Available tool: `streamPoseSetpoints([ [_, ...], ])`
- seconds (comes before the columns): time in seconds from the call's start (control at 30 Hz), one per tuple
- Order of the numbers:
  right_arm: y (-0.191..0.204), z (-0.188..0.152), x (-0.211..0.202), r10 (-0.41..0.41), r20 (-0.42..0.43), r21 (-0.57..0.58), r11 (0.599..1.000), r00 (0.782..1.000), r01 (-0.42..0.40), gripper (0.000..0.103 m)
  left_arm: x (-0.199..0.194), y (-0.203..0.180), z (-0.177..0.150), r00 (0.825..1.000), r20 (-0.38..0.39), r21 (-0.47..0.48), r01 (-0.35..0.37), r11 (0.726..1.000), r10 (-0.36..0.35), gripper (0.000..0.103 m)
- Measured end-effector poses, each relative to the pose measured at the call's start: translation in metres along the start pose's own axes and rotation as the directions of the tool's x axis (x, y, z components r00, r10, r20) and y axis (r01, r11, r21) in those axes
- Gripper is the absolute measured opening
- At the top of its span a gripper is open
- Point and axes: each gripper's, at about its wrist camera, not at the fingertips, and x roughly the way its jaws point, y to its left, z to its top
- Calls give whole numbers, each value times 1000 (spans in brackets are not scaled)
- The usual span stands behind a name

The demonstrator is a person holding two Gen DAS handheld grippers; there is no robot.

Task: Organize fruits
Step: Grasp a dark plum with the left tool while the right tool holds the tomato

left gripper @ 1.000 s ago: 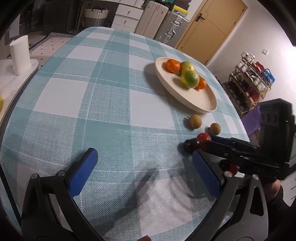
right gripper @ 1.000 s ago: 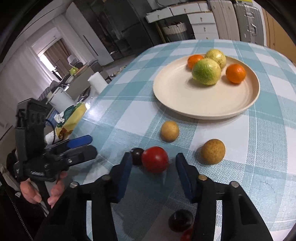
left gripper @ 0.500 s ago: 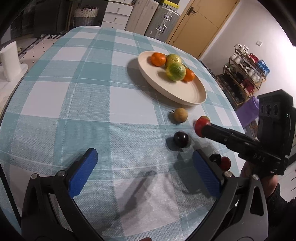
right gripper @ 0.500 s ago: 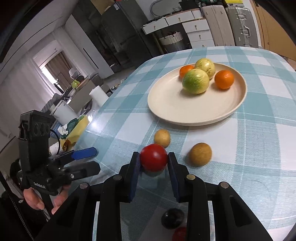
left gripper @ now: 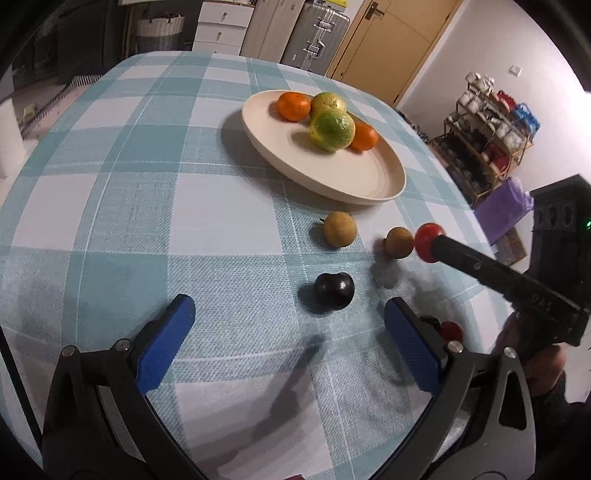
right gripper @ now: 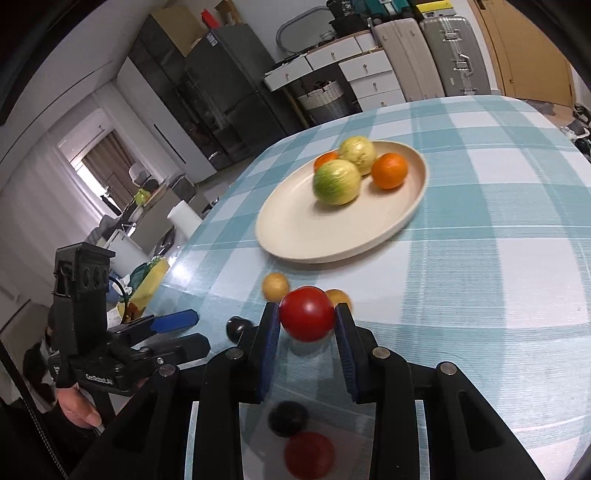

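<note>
My right gripper (right gripper: 306, 321) is shut on a red fruit (right gripper: 307, 314) and holds it above the checked tablecloth; the red fruit also shows in the left wrist view (left gripper: 428, 237). A cream plate (right gripper: 295, 236) beyond it holds two oranges and two green-yellow citrus fruits (right gripper: 337, 181). Two small brown fruits (left gripper: 340, 229) lie between the plate (left gripper: 369, 184) and my grippers. A dark plum (left gripper: 334, 291) lies just ahead of my left gripper (left gripper: 288, 332), which is open and empty over the cloth.
Another dark fruit (right gripper: 288, 418) and another red fruit (right gripper: 309, 455) lie under my right gripper near the table edge. A white paper roll (right gripper: 184, 218) stands beyond the table. Drawers and suitcases (left gripper: 314, 33) stand by the far wall, a shelf rack (left gripper: 487, 136) to the right.
My right gripper closed on the red fruit and lifted it off the cloth, moving toward the plate. The dark plum stayed on the cloth. My left gripper stayed open.
</note>
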Motion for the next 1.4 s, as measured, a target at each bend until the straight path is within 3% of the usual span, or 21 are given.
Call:
streamPoseSetpoints([
  [0.3, -21, -4, -9, -4, 15, 58, 998, 1000, 3, 31, 17, -25, 6, 999, 6, 66, -38, 997, 37, 102],
  [0.53, -30, -5, -15, -11, 36, 71, 997, 999, 8, 31, 26, -46, 4, 988, 31, 157, -154, 975, 151, 100],
  [0.63, -31, -4, -17, -7, 44, 68, 998, 999, 4, 31, 26, -50, 4, 980, 58, 186, -200, 962, 193, 88],
  [0.73, -30, -4, -19, -7, 48, 59, 998, 999, 4, 31, 28, -52, 5, 978, 60, 201, -210, 957, 202, 70],
  [0.8, -32, -4, -19, -3, 50, 62, 998, 999, 0, 31, 28, -48, 6, 982, 48, 183, -190, 965, 184, 57],
  [0.93, -33, -5, -21, 3, 53, 65, 998, 999, -7, 31, 24, -41, 8, 989, 39, 150, -146, 978, 142, 50],
  [1.1, -32, -5, -22, 3, 55, 50, 999, 999, -6, 31, 19, -37, 9, 997, 35, 137, -69, 988, 64, 22],
  [1.2, -31, -3, -22, 5, 54, 49, 999, 999, -7, 31, 18, -43, 8, 997, 36, 168, -71, 983, 66, 21],
  [1.4, -27, -2, -20, 2, 51, 36, 999, 999, -4, 31, 16, -32, 10, 1000, 20, 108, -25, 994, 23, 21],
])
